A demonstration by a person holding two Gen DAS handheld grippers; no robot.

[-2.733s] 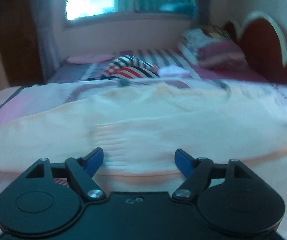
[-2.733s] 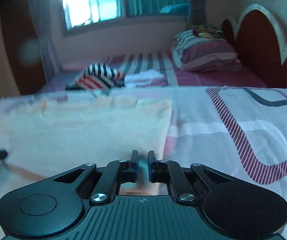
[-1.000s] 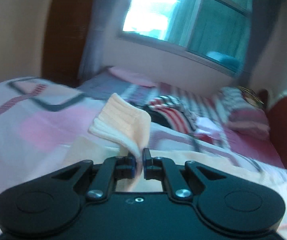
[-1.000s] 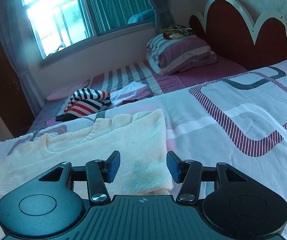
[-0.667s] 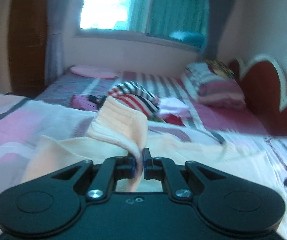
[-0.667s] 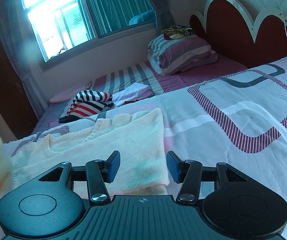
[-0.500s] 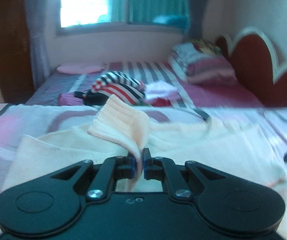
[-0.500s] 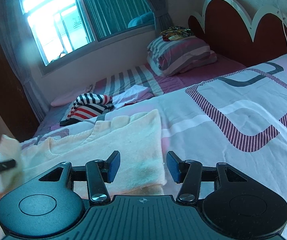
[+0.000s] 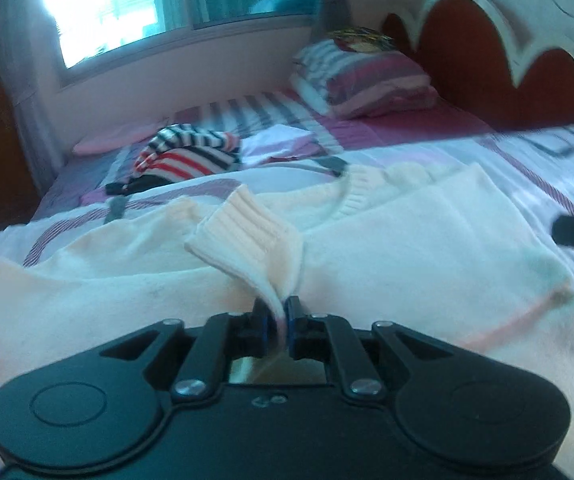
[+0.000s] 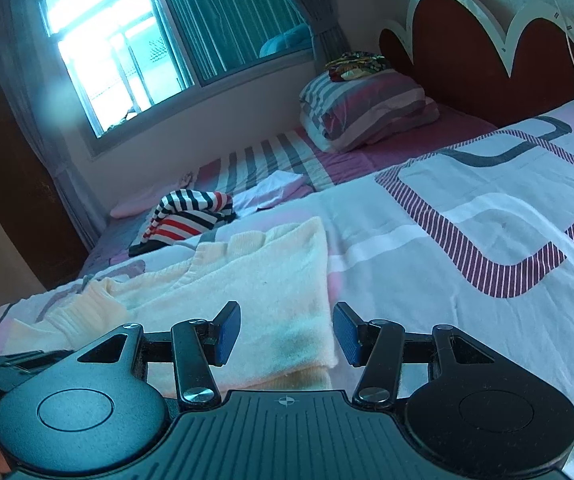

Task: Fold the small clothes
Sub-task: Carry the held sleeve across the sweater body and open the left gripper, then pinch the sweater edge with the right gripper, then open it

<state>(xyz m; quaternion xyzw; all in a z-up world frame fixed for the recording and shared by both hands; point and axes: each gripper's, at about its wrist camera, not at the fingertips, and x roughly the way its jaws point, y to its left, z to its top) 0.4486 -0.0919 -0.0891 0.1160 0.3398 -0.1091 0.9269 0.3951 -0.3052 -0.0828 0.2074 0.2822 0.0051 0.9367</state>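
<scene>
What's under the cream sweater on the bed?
The cream sweater lies on a patterned bedsheet, visible around it. Whatever is beneath its middle is covered.

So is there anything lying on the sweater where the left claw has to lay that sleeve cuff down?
Nothing visible. The left claw is shut on the cuff, and the sweater body beneath and ahead of it is bare. The right claw hangs open over the sweater's right edge, off to the side.

I'm working in a home bedroom. A bed [image 10: 467, 216] with patterned sheets fills the frame, with a scalloped headboard [image 10: 487, 48] upper right, a pillow [image 10: 367, 108] beside it, and a curtained window [image 10: 159, 40] upper left.
</scene>
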